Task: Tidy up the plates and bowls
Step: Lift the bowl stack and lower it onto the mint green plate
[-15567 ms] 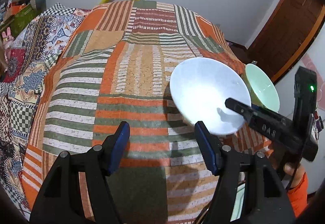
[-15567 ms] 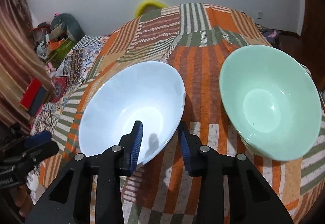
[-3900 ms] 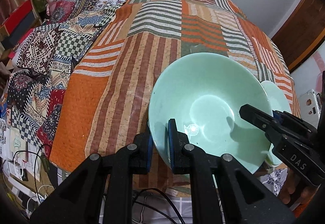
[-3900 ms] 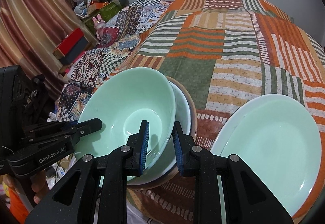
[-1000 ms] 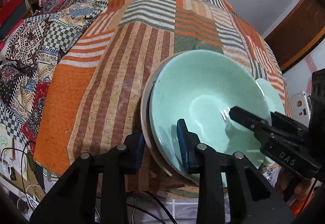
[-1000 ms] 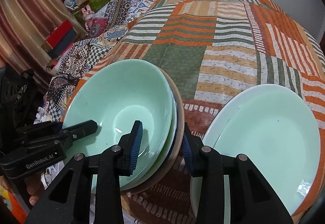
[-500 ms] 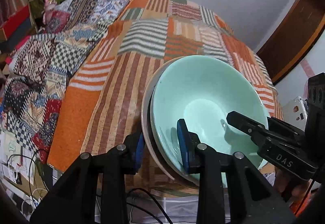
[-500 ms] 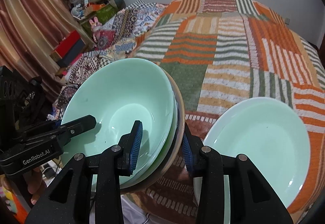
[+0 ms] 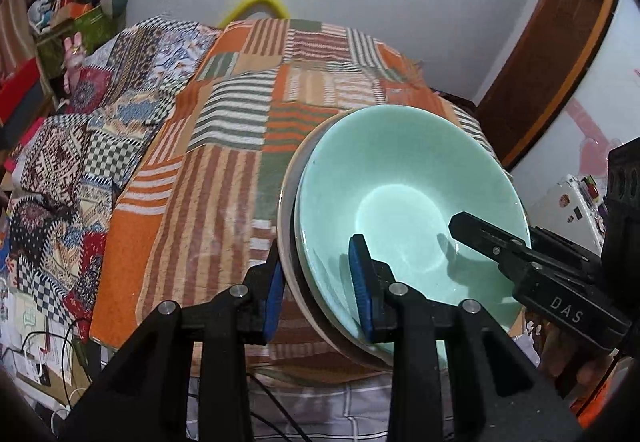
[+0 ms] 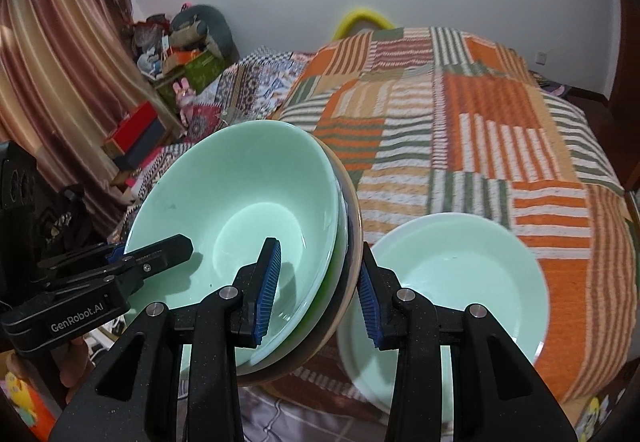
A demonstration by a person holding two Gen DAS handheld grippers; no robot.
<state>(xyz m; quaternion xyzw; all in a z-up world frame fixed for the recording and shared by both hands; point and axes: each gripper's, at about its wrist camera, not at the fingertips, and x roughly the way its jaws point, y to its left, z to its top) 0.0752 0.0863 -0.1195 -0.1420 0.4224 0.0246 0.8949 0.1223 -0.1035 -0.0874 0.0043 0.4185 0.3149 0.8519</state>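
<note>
Two grippers pinch the nested bowl stack (image 10: 248, 201) at opposite rims: left gripper (image 9: 318, 294) and right gripper (image 10: 318, 290), jaws clamped on it. Beside the stack, a plate (image 10: 452, 282) lies at the bed (image 10: 480, 129) edge; bare quilt beyond.

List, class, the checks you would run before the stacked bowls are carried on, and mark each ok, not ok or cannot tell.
1. Left gripper clamped on the bowl stack rim: ok.
2. Right gripper clamped on the opposite rim: ok.
3. Stack off the patchwork blanket: ok.
4. Bowls nested, none sliding: ok.
5. Stack level: not ok, tilted.
6. Green plate clear of the stack: cannot tell.
</note>
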